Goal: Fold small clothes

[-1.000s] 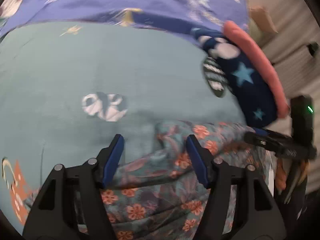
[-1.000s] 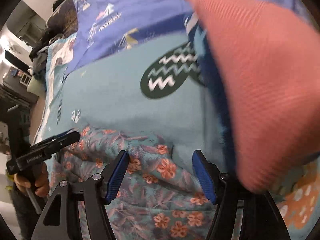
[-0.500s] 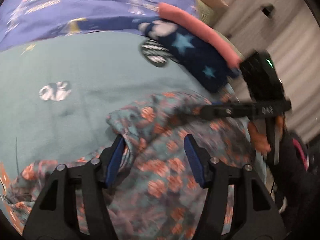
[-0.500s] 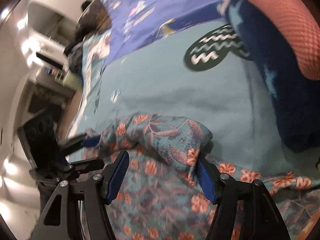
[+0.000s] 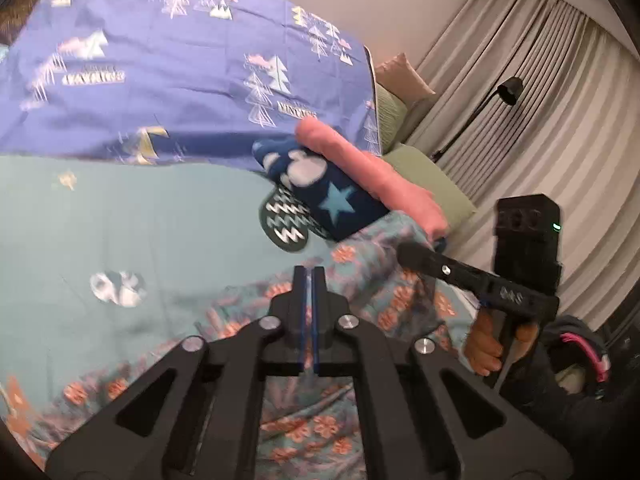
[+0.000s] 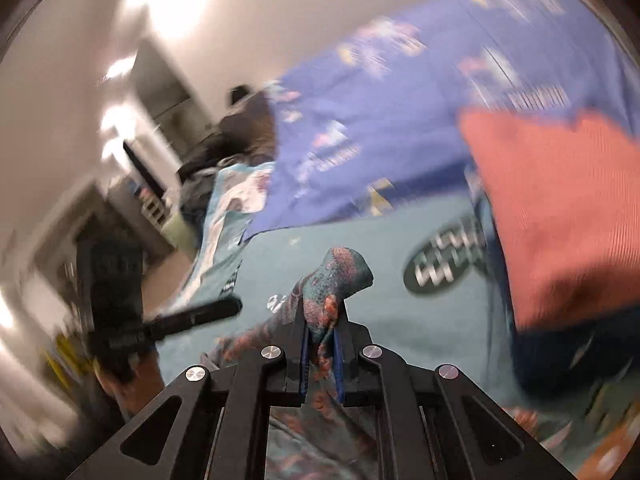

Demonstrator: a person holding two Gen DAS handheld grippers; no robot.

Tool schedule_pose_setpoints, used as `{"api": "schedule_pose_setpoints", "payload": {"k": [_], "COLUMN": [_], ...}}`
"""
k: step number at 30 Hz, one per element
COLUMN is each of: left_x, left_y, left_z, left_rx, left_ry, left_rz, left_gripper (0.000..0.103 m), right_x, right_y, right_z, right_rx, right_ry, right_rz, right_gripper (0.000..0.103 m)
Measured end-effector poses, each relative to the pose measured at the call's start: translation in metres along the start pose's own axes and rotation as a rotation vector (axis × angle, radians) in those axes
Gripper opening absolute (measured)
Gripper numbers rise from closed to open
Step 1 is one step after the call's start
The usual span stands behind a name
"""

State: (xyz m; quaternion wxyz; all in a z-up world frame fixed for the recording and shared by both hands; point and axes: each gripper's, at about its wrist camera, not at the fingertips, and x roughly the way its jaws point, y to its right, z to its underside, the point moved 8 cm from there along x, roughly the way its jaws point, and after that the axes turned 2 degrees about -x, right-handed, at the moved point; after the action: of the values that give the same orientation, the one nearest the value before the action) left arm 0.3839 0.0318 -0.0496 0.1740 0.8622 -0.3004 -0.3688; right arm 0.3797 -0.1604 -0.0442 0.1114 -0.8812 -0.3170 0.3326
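On the teal bedspread (image 5: pixel 132 220), both grippers clamp the floral garment (image 5: pixel 372 280): left gripper (image 5: pixel 308 276) fully together, right gripper (image 6: pixel 320 324) closing.

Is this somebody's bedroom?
Probably a bedroom: a bed with a teal sheet and a purple tree-print duvet, long curtains, a floor lamp and folded clothes.
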Motion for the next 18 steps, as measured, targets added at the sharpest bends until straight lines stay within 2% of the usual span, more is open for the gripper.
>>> {"api": "schedule_pose_setpoints", "payload": {"k": [1, 2, 3, 4, 5, 6, 8, 10, 11, 12, 13, 14, 15, 16, 18], "left_x": [0.003, 0.012, 0.020, 0.029, 0.039, 0.048, 0.058, 0.060, 0.062, 0.062, 0.063, 0.063, 0.059, 0.052, 0.038], "left_y": [-0.008, -0.022, -0.034, -0.049, -0.064, -0.074, -0.078, -0.074, -0.071, -0.070, -0.067, -0.060, -0.054, -0.045, -0.032], "left_z": [-0.002, 0.000, 0.005, 0.013, 0.022, 0.031, 0.042, 0.042, 0.042, 0.041, 0.040, 0.039, 0.035, 0.029, 0.015], "left_rx": [-0.006, -0.050, -0.090, -0.142, -0.184, -0.198, -0.182, -0.152, -0.155, -0.160, -0.156, -0.133, -0.109, -0.066, -0.031], "left_ry": [-0.015, -0.065, -0.109, -0.161, -0.215, -0.255, -0.269, -0.247, -0.253, -0.254, -0.249, -0.244, -0.216, -0.164, -0.075], "left_rz": [-0.031, -0.053, -0.068, -0.100, -0.145, -0.185, -0.202, -0.182, -0.166, -0.157, -0.140, -0.126, -0.134, -0.133, -0.111], "left_gripper": [0.004, 0.011, 0.032, 0.048, 0.049, 0.049, 0.049, 0.050, 0.050, 0.042, 0.013, 0.010, 0.010, 0.010, 0.010], "right_x": [0.003, 0.015, 0.026, 0.036, 0.046, 0.053, 0.060, 0.060, 0.061, 0.060, 0.062, 0.064, 0.065, 0.063, 0.055], "right_y": [0.000, 0.007, 0.016, 0.027, 0.042, 0.048, 0.056, 0.058, 0.057, 0.058, 0.056, 0.054, 0.053, 0.051, 0.040], "right_z": [0.001, 0.006, 0.014, 0.023, 0.036, 0.044, 0.057, 0.060, 0.058, 0.057, 0.054, 0.050, 0.045, 0.041, 0.024], "right_rx": [-0.038, -0.054, -0.033, 0.014, 0.095, 0.137, 0.185, 0.207, 0.223, 0.235, 0.245, 0.250, 0.244, 0.227, 0.153], "right_ry": [-0.024, -0.103, -0.177, -0.248, -0.326, -0.364, -0.406, -0.399, -0.387, -0.378, -0.367, -0.346, -0.323, -0.291, -0.176], "right_rz": [0.030, 0.103, 0.153, 0.184, 0.203, 0.205, 0.194, 0.176, 0.164, 0.156, 0.151, 0.146, 0.152, 0.165, 0.196], "right_gripper": [0.016, 0.021, 0.030, 0.031, 0.031, 0.031, 0.033, 0.049, 0.053, 0.057, 0.057, 0.054, 0.026, 0.007, 0.007]}}
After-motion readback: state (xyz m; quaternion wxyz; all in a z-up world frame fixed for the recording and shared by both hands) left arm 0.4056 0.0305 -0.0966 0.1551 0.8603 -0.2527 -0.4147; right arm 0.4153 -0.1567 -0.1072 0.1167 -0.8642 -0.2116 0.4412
